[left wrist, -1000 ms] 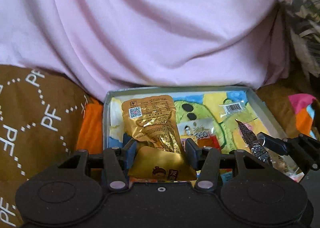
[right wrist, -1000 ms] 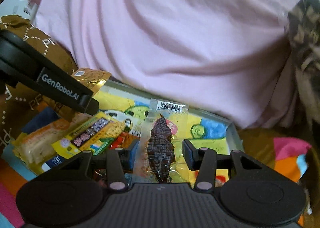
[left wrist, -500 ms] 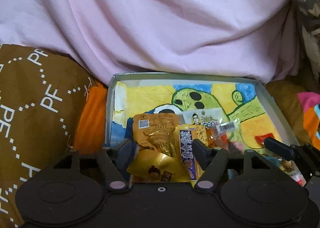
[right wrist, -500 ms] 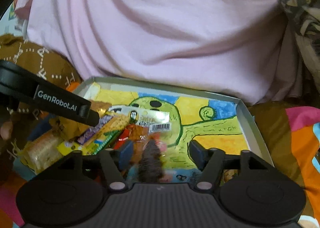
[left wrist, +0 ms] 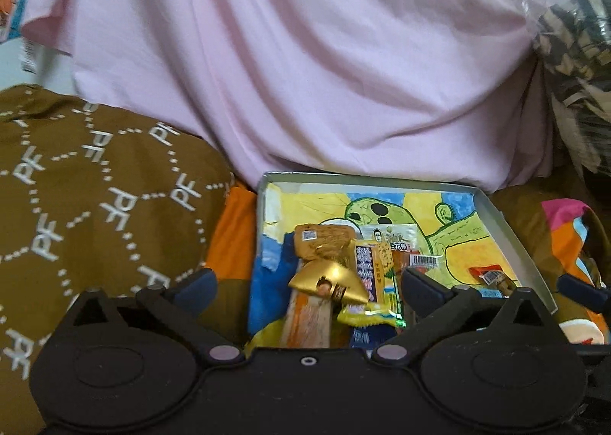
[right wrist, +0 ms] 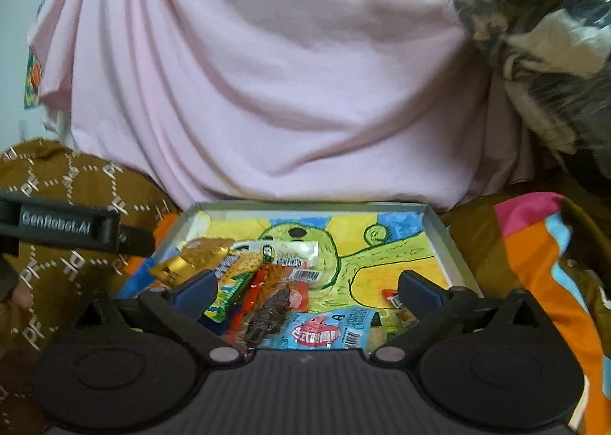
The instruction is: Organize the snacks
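The snacks lay heaped in the near-left part of the shallow box (left wrist: 492,213), whose floor carries a green cartoon drawing. On top sat a gold foil packet (left wrist: 324,282), touching a purple-and-yellow bar (left wrist: 372,267), with a clear barcoded sachet (right wrist: 301,274) just to their right. In the right wrist view a dark dried-meat strip in clear wrap (right wrist: 267,314) rested at the near edge beside a blue packet with a pink face (right wrist: 324,332). A small red packet (left wrist: 490,276) lay apart, near the box's right wall.

My left gripper (left wrist: 309,284) was spread wide and held nothing; my right gripper (right wrist: 307,284) was equally wide and empty. Both hovered at the near rim, the pile between their fingers.

The box sat on soft bedding: a brown patterned cloth (left wrist: 95,213) to the left, a pink sheet (left wrist: 305,72) behind. I judged that pressing down on a rim could tip it and slide the slick wrappers out. Closing on the loose heap might also pinch two packets at once, or nudge the gold one over the near edge.
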`<state>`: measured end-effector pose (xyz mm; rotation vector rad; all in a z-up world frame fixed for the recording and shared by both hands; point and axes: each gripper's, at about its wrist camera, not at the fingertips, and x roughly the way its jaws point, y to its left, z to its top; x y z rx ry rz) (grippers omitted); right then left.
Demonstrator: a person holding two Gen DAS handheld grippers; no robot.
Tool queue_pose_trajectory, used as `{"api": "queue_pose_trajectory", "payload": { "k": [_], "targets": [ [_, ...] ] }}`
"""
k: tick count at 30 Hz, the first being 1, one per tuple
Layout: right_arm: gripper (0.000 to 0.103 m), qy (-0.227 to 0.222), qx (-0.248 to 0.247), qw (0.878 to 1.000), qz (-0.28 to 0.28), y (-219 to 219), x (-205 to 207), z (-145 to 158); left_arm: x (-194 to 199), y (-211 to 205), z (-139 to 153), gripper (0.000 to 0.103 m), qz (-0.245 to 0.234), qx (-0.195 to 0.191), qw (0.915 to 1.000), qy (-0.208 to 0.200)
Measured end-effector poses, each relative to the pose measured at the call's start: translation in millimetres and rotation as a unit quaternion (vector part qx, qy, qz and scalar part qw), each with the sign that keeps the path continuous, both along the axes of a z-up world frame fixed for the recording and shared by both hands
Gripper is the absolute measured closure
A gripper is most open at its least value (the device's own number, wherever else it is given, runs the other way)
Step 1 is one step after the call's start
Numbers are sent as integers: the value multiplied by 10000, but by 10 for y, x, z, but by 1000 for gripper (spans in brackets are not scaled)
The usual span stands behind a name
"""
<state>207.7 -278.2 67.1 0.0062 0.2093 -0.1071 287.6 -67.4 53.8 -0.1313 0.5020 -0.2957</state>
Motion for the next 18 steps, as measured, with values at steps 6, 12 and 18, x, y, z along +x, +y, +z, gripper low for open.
{"api": "queue_pose_trajectory", "payload": {
  "k": [6,12,18],
  "targets": [
    [0,-196,51,9998,-43,78,-409,42,-411,146,49,1,97,79,9998,-164],
    [0,-255,314,9991,-112,124,-891,-59,-898,303,15,1,177,159,9992,-325],
    [0,-190,395,9986,-280,168,-1315,-194,-1343,384,-131,1,239,358,9984,-379]
  ]
}}
